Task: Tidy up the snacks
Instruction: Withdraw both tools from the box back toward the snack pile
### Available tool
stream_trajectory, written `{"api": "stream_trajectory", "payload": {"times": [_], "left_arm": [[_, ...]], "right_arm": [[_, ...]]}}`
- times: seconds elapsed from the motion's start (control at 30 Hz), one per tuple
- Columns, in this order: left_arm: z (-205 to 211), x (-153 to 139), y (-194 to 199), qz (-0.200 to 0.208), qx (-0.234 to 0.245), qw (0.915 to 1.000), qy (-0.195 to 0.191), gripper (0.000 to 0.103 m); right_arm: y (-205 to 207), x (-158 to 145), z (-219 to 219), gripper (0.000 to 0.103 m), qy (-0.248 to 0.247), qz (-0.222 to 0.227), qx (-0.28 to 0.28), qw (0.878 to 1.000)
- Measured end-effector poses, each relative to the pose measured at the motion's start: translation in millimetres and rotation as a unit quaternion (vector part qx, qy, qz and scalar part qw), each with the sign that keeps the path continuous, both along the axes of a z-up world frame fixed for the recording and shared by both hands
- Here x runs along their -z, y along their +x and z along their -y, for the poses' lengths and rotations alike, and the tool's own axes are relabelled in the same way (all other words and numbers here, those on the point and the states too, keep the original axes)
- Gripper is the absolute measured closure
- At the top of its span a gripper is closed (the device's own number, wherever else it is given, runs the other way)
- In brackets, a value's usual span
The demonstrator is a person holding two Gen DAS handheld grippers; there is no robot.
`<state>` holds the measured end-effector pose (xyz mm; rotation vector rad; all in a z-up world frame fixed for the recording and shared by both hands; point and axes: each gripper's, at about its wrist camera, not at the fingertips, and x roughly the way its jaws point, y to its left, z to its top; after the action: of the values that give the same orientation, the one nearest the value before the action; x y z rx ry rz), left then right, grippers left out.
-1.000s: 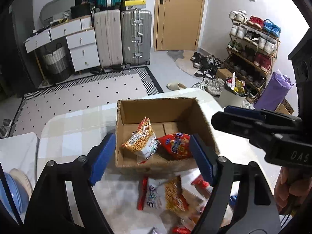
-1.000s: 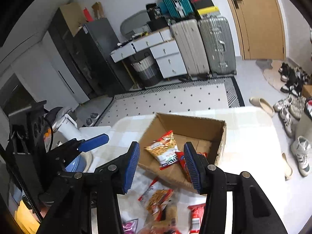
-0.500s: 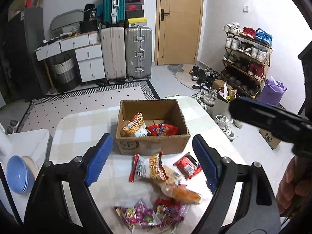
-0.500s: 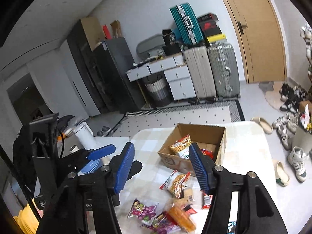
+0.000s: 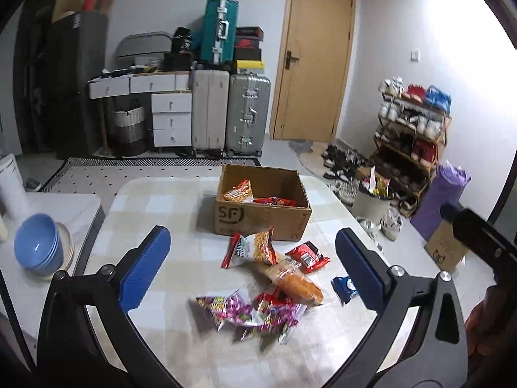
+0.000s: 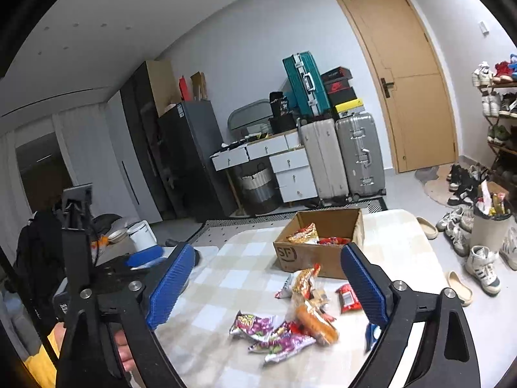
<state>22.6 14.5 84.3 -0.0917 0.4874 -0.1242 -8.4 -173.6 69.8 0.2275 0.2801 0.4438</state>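
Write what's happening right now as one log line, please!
phase: between picks | left gripper: open, empty | right gripper: just opened, empty | cardboard box: two snack bags inside | loose snacks: on table

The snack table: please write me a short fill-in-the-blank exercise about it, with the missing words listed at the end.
1. The cardboard box on the table already holds ____ snack packets.
2. The pads on the left tongs are ____ in colour.
3. Beside the table, the stacked bowls are ____.
4. Both the left tongs and the right tongs hold ____.

Missing words: two; blue; blue; nothing
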Motion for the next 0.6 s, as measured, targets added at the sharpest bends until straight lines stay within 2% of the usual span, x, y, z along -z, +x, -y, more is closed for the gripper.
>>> {"api": "stream_trajectory", "payload": {"times": [0.17,0.3,0.47,0.6], "left_arm": [[-20.2,11.1,-46.4,0.027,-0.029,0.9992,0.004,0.001],[-29.2,27.7,-79.1,0.031,-0.038,0.9988,0.010,0.001],[-35.1,66.9,-87.2,0.013,-0.042,0.9989,0.015,0.001],[-37.3,107.0,-70.5,-0.034,-0.034,0.9987,0.013,0.001]], "right_arm": [[-33.3,9.4,0.4,0.001,-0.003,0.028,0.006,1.000],[-37.4,30.3,-0.4,0.001,-0.011,0.017,0.004,1.000],[-38.9,70.1,-4.5,0.001,-0.037,-0.012,0.005,0.999],[-34.6,95.4,-12.4,0.001,-0.051,-0.027,-0.004,0.998]]}}
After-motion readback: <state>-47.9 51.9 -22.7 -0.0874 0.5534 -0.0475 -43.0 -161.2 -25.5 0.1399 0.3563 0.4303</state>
